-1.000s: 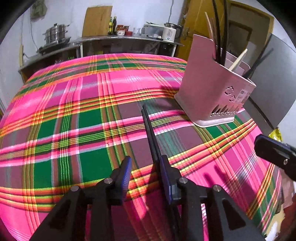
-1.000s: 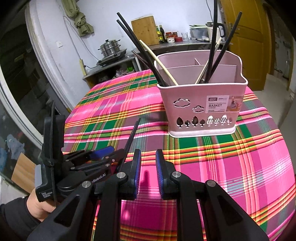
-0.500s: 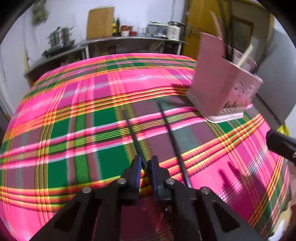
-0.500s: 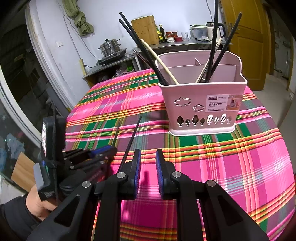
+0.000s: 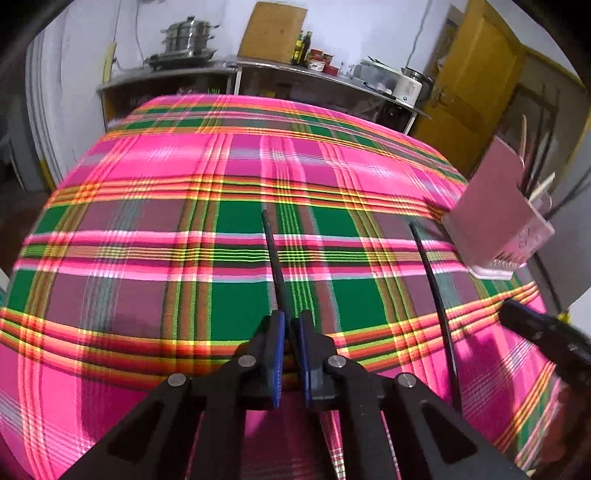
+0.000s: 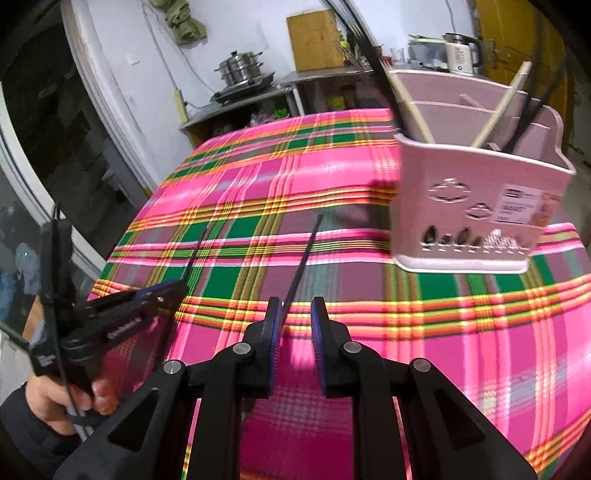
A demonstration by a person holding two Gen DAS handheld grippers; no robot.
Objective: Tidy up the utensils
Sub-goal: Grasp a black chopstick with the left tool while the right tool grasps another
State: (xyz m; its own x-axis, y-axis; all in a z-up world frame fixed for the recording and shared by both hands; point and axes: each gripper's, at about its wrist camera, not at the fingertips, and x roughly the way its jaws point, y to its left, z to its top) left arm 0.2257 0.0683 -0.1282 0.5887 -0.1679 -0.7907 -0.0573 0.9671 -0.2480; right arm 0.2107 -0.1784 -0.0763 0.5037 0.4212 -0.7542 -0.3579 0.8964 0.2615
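Spreading across the whole scene: a round table under a pink, green and orange plaid tablecloth point(image 5: 155, 166), with a kitchen counter point(image 5: 295, 70) running along the far wall and carrying a steel steamer pot point(image 5: 190, 33), a wooden cutting board point(image 5: 271, 31) and a white kettle point(image 6: 460, 55). Standing upright at the far right of the table: a pink utensil basket point(image 6: 476, 206), already holding several black and pale chopsticks that are leaning out of its compartments.

Reaching in from the near left edge: the left gripper point(image 5: 291, 325), gripped by a hand point(image 6: 55, 402) in a dark sleeve, its blue pads pressed together and clamping a black chopstick point(image 5: 273, 254) by its near end, the rest of the stick pointing away over the green square of the cloth. Hovering near the middle of the near edge: the right gripper point(image 6: 297, 310), jaws standing apart, pressing on nothing. Lying flat on the cloth: a second black chopstick point(image 6: 303, 258), its near end sitting just inside the gap between those open jaws close to the left pad, its far tip pointing toward the basket's near left corner but well short of touching it.
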